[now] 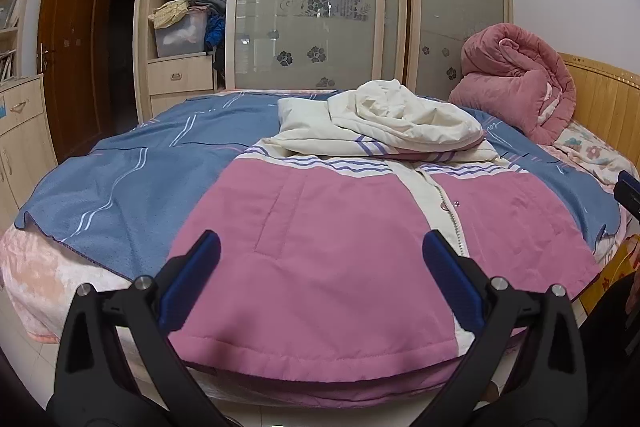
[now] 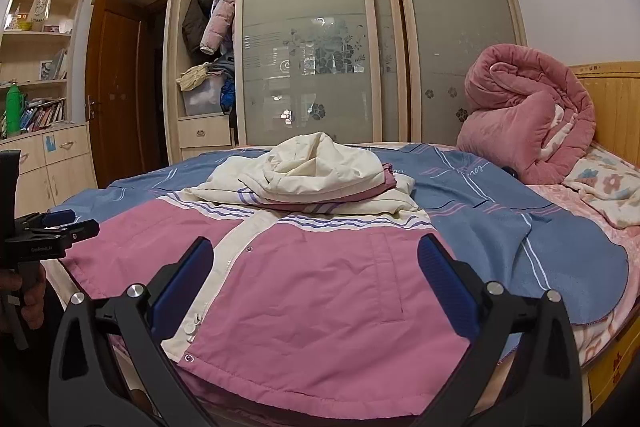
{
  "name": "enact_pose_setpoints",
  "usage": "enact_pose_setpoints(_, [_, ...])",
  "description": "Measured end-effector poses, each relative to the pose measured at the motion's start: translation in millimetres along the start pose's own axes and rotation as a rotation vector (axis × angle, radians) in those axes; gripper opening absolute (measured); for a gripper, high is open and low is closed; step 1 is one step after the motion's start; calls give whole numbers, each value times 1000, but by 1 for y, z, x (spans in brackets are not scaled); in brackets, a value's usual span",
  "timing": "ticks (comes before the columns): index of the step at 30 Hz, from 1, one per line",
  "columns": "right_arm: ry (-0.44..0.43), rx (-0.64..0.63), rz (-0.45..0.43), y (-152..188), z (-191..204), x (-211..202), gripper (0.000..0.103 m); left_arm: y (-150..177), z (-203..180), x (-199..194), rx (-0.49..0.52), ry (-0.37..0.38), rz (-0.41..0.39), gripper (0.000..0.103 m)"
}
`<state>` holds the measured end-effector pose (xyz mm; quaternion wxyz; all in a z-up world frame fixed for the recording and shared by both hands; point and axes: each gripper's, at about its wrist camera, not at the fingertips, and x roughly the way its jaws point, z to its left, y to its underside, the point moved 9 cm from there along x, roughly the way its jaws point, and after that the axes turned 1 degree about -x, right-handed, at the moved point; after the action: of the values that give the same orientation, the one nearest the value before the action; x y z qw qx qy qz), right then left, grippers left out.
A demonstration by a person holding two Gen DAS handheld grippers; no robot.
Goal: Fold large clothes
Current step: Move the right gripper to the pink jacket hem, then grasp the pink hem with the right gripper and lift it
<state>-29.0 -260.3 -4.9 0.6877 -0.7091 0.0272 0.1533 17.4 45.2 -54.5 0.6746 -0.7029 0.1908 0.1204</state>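
The bed is covered by a blue striped blanket. A pink and cream jacket is spread flat on the blanket just ahead of each tool, its hood end farthest away. A rolled pink quilt is seen far ahead to the right.

Pink-and-cream jacket spread front-up on bed, cream hood (crumpled) on top
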Motion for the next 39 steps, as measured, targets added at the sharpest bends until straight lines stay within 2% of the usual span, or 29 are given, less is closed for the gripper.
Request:
enact_pose_setpoints(4, [6,-18,-2,0,2,-2,102,0,0,-2,7,3,2,101])
enact_pose_setpoints(7, [12,-95,-12,0,11,-8,102,-1,0,-7,20,12,-12,101])
enact_pose_setpoints(13, [48,-429,-2,27,51,-24,102,-1,-3,-30,106,15,-67,101])
enact_pose_setpoints(16, [55,-553,9,48,65,-32,102,-2,3,-39,95,23,-80,101])
enact_pose_setpoints(23, [112,-528,-10,49,51,-44,102,-6,19,-45,19,14,-92,101])
enact_pose_setpoints(26, [133,-568,-5,54,51,-45,102,-7,22,-48,21,0,-103,101])
enact_pose_setpoints(29, [203,-734,6,75,56,-41,102,-5,25,-50,27,-10,-103,101])
enact_pose_setpoints(32, [267,-889,57,107,53,-34,102,-2,33,-49,17,-19,-96,101])
enact_pose_setpoints(36, [346,-1024,89,136,43,-28,102,-3,39,-46,-22,-19,-85,101])
enact_pose_setpoints(39, [424,-1183,59,163,42,-20,102,-4,38,-43,-39,-6,-82,101])
